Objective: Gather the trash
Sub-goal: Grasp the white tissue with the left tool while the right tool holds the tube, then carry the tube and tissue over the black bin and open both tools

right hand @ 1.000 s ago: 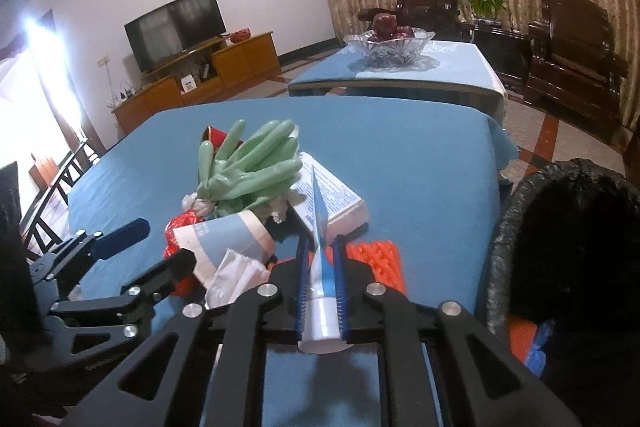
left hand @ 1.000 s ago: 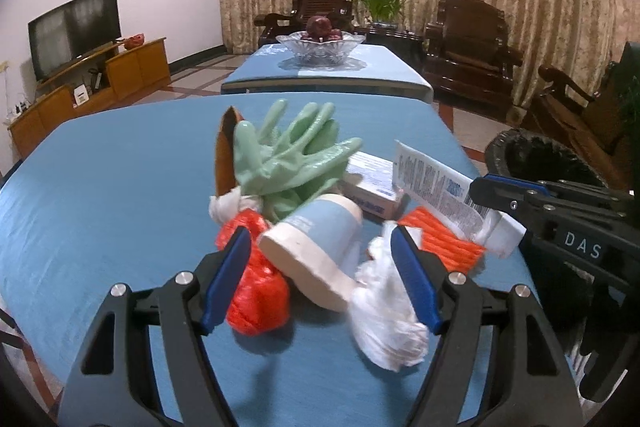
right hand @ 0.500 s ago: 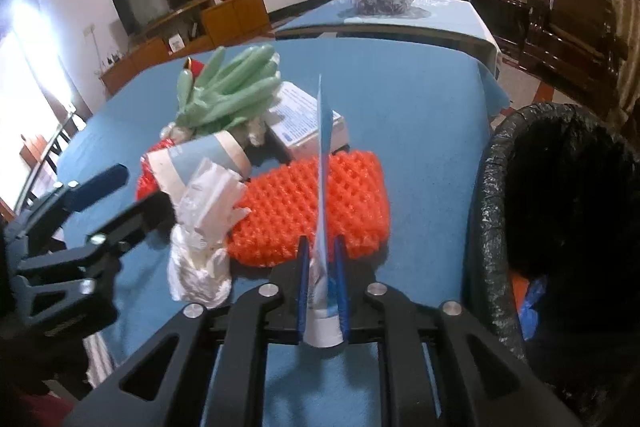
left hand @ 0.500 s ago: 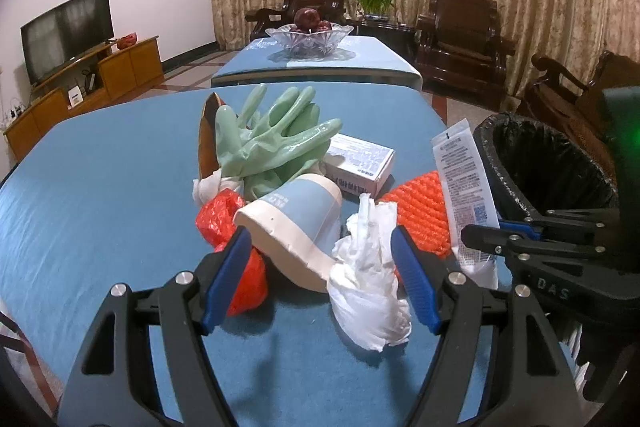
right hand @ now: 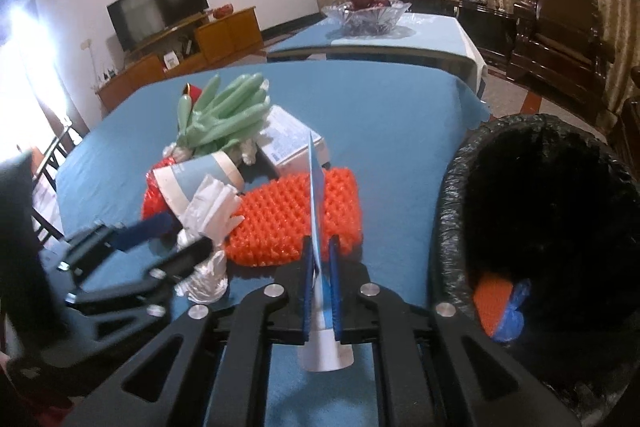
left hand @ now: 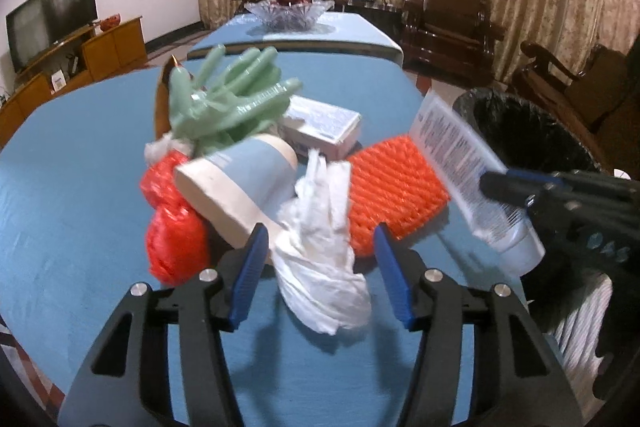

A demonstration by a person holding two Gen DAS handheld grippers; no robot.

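A trash pile lies on the blue table (left hand: 80, 187): green rubber gloves (left hand: 232, 103), a paper cup (left hand: 240, 179), a red plastic bag (left hand: 172, 227), a crumpled white bag (left hand: 324, 267), a small white box (left hand: 324, 127) and an orange foam net (left hand: 392, 187). My left gripper (left hand: 320, 275) is open, its fingers on either side of the white bag. My right gripper (right hand: 320, 279) is shut on a flattened white tube (right hand: 316, 203), held above the table left of the black-lined bin (right hand: 540, 227). The tube also shows in the left wrist view (left hand: 460, 163).
The bin holds an orange net piece and something blue (right hand: 504, 307). A second blue table with a glass fruit bowl (left hand: 288, 13) stands behind. Dark wooden armchairs (left hand: 448, 23) are at the back right. A TV (left hand: 52, 19) on a wooden cabinet is at left.
My right gripper has lifted the tube off the pile and carried it right, toward the bin. My left gripper has moved forward and right until its fingers flank the white bag.
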